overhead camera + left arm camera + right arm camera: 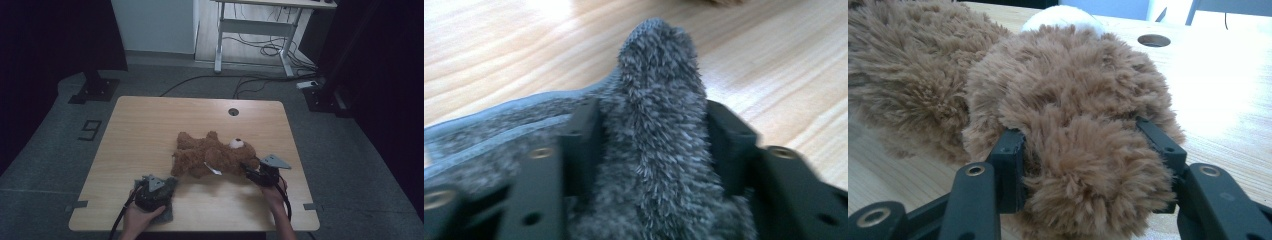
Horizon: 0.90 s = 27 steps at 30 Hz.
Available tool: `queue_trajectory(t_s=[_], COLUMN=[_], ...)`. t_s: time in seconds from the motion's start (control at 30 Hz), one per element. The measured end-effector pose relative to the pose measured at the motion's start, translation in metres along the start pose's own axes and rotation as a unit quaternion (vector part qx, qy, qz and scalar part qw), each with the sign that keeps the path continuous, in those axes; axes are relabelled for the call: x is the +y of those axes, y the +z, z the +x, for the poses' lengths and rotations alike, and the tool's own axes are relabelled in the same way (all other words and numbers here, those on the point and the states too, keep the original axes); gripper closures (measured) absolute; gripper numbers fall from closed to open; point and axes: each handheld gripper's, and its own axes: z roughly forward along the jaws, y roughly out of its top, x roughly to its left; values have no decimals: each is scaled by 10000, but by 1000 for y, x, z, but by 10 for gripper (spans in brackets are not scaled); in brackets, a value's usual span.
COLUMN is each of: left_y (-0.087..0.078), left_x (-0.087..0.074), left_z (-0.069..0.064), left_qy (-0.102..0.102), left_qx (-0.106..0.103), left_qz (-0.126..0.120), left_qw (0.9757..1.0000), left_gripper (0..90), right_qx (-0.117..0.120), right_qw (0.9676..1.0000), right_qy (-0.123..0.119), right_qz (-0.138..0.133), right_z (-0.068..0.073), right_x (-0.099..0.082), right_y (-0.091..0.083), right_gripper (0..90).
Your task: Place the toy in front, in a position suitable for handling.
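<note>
The teddy bear (215,155) lies flat near the middle of the worktop (150,125), its long body running left to right, head toward the right edge. The right gripper (250,171) pinches the bear's fluffy head end. The grey cloth (167,200) sits near the front edge, left of the bear. The left gripper (165,187) squeezes a fold of that cloth.

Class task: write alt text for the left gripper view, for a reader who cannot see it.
A bunched fold of fuzzy grey cloth stands up between the two black jaws of the left tongs, which press on it from both sides. Behind it lies a light wooden table.
</note>
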Motion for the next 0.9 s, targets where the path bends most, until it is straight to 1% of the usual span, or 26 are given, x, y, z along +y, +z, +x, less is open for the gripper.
queue_trajectory(t_s=[0.03, 0.1, 0.17, 0.2, 0.23, 0.27, 0.3, 0.33, 0.37, 0.4, 0.43, 0.47, 0.5, 0.53, 0.57, 0.77, 0.8, 0.83, 0.87, 0.9], left_y=[-1, -2, -3, -3, -6, -6, -11, -11, -18, -18, -25, -25, -32, -32, -37, -52, -52, -56, -56, -58], left_x=[-1, -3, -4, -4, -4, -4, -4, -4, -3, -3, -2, -2, 0, 0, 1, 3, 3, 4, 4, 4], left_z=[3, 8, 13, 13, 18, 18, 23, 23, 26, 26, 29, 29, 31, 31, 33, 38, 38, 40, 40, 40], left_qy=[6, -38, -176, -176, -306, -306, -367, -367, -450, -450, -483, -483, -484, -484, -525, -604, -604, -639, -639, -662], left_qx=[40, -13, -168, -168, -324, -324, -298, -298, -299, -299, -347, -347, -346, -346, -378, -432, -432, -442, -442, -456], left_qz=[-47, -92, -146, -146, -215, -215, -338, -338, -570, -570, -760, -760, -904, -904, -1047, -1356, -1356, -1434, -1434, -1484], left_qw=[10000, 9999, 9996, 9996, 9988, 9988, 9983, 9983, 9969, 9969, 9953, 9953, 9941, 9941, 9924, 9880, 9880, 9866, 9866, 9856], left_gripper=[590, 655, 697, 713, 727, 735, 740, 741, 741, 741, 741, 741, 742, 743, 744, 746, 747, 748, 749, 749], right_qx=[-1, -4, -5, -2, -1, -1, 6, 6, 6, 6, 11, 11, 17, 17, 19, 14, 14, 12, 12, 12], right_qw=[10000, 10000, 10000, 10000, 10000, 10000, 10000, 10000, 10000, 10000, 10000, 10000, 10000, 10000, 10000, 10000, 10000, 10000, 10000, 10000], right_qy=[7, 16, 11, 17, 13, 13, 1, 1, 5, 5, 8, 8, -2, -2, -2, 1, 1, 9, 9, 14], right_qz=[-9, -3, -7, -14, -12, -12, 2, -4, -19, -19, -29, -29, -43, -43, -42, -51, -51, -53, -53, -63], right_z=[0, 0, 1, 1, 1, 1, 1, 2, 2, 2, 2, 2, 2, 2, 2, 3, 3, 3, 3, 3], right_x=[0, -1, -1, -2, -2, -2, -2, -3, -3, -3, -4, -4, -5, -5, -5, -6, -6, -6, -6, -6], right_y=[0, 0, -1, -1, -1, -1, -2, -2, -2, -2, -2, -2, -2, -2, -3, -3, -3, -3, -3, -3], right_gripper=[474, 474, 474, 473, 473, 473, 472, 472, 472, 472, 471, 471, 471, 471, 471, 470, 470, 470, 470, 470])
